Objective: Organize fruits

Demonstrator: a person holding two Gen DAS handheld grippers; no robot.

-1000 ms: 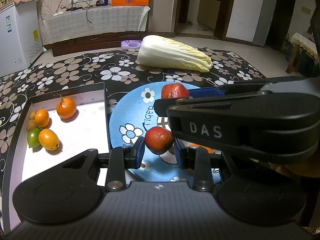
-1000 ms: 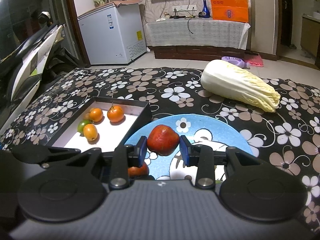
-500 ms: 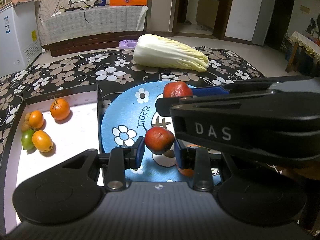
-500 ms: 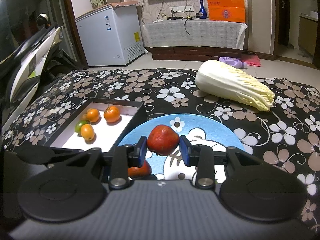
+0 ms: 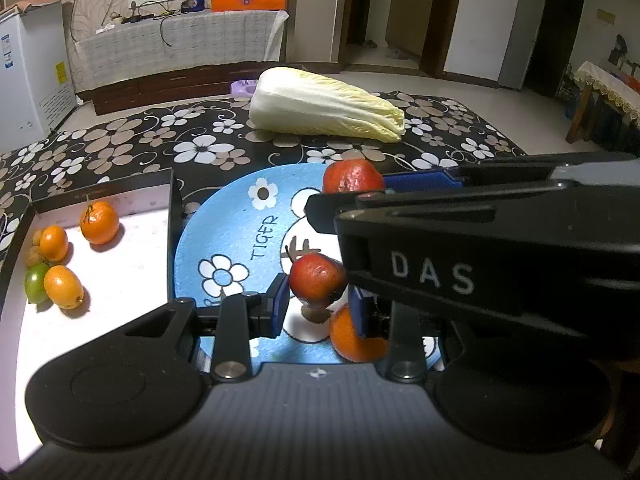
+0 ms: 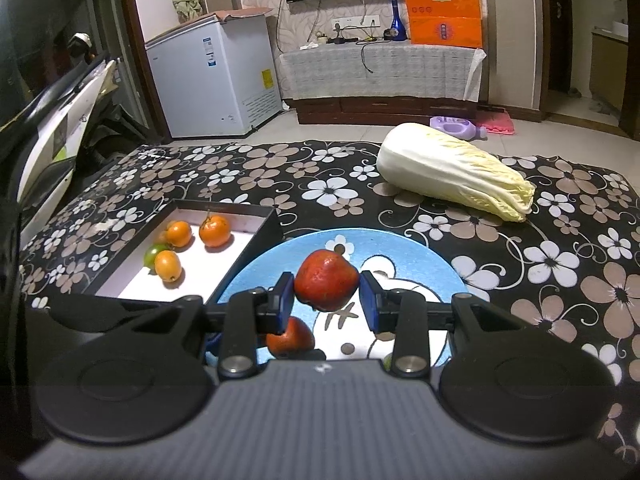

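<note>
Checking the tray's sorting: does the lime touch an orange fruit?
Touching. In the left wrist view the lime in the tray presses against the oval orange fruit beside it, with no gap showing.

Light: warm indoor light from above, room evenly lit | Glare: white tray floor (image 5: 120, 272) washed out, nearly blown | Shadows: soft and short under the cabbage (image 6: 452, 168) | Dim: far doorways and left edge were murky | Lens: strong fisheye bending at the edges | Focus: sharp, no blur
</note>
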